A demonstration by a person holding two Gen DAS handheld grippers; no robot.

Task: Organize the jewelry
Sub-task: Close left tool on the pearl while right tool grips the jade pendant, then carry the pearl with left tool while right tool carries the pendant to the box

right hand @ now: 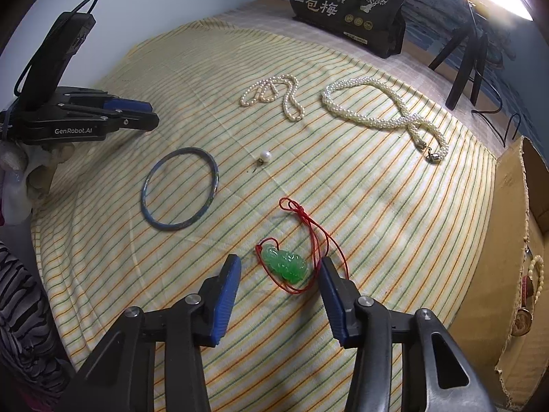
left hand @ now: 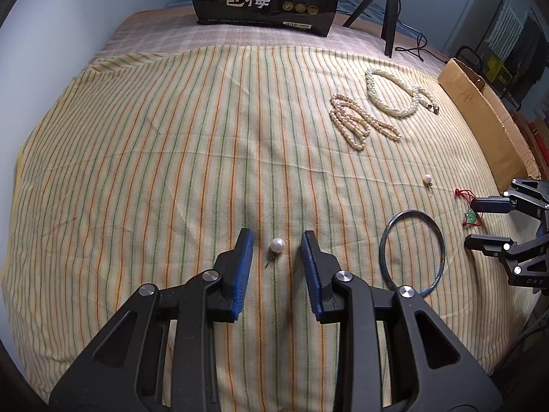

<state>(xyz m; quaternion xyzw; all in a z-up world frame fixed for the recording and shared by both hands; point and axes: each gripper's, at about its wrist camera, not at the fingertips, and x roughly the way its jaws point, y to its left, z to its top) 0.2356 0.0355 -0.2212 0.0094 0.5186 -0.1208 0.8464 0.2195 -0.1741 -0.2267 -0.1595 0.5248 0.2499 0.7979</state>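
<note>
Between my left gripper's [left hand: 277, 252] blue pads lies a pearl earring [left hand: 277, 246] on the striped cloth [left hand: 154, 158], jaws spread wide with clear gaps on both sides, holding nothing. It looks tiny, round and slick, with a thin post trailing toward me, so I judge it will squirt out unless I close gently across the pearl's widest part. My right gripper [right hand: 279, 276] is likewise wide open and empty, straddling the green jade pendant [right hand: 284, 263] on its red cord [right hand: 317, 231]. That carving is probably hard, smooth and chippable; I would pinch its flat flanks instead of the limp cord, which will drag behind. A 2nd pearl earring [right hand: 265, 155] sits between the pendant and the far necklaces. Beside it lies the blue bangle [right hand: 180, 189], rigid and thin, best taken across its rim. Farther off rest 2 strands: the pinkish pearl necklace [right hand: 274, 94] and the thick white beaded necklace [right hand: 384, 110], both floppy, likely to sag from any single grip. A cardboard box [right hand: 511, 240] stands at the cloth's right edge.
</note>
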